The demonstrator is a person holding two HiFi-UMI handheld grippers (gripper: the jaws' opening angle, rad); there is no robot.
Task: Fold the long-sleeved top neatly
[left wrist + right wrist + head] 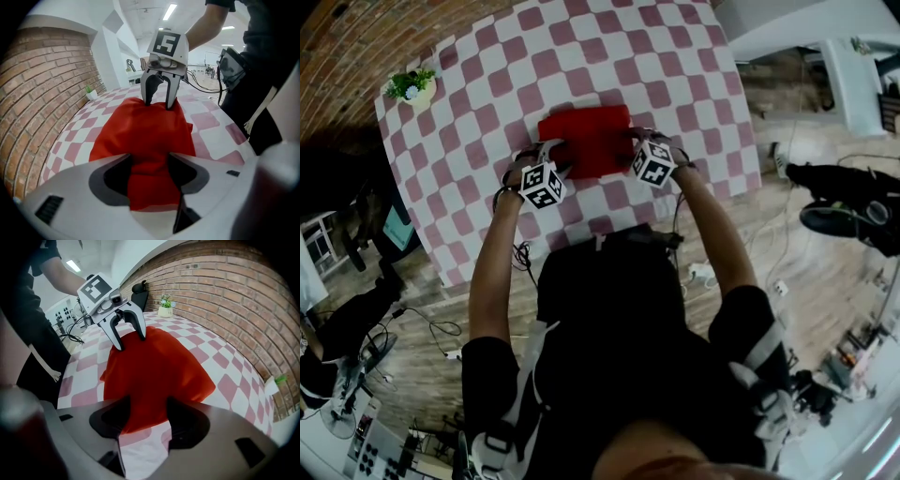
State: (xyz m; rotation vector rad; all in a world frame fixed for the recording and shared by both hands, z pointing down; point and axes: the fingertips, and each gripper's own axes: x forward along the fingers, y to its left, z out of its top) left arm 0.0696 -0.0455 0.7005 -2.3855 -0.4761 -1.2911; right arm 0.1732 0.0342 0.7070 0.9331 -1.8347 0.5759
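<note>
L gripper [149,172] is at the near-left corner of the red top [586,139], jaws wide open, cloth lying between them but not pinched. The top is a folded rectangle mid checked table [487,75]. R gripper [143,417] is at the near-right corner, same: wide open, nothing gripped. Fold looks laid down. Next, prob. lift both clear w/o dragging the cloth.

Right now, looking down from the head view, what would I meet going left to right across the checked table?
potted plant → left gripper → red top → right gripper
</note>
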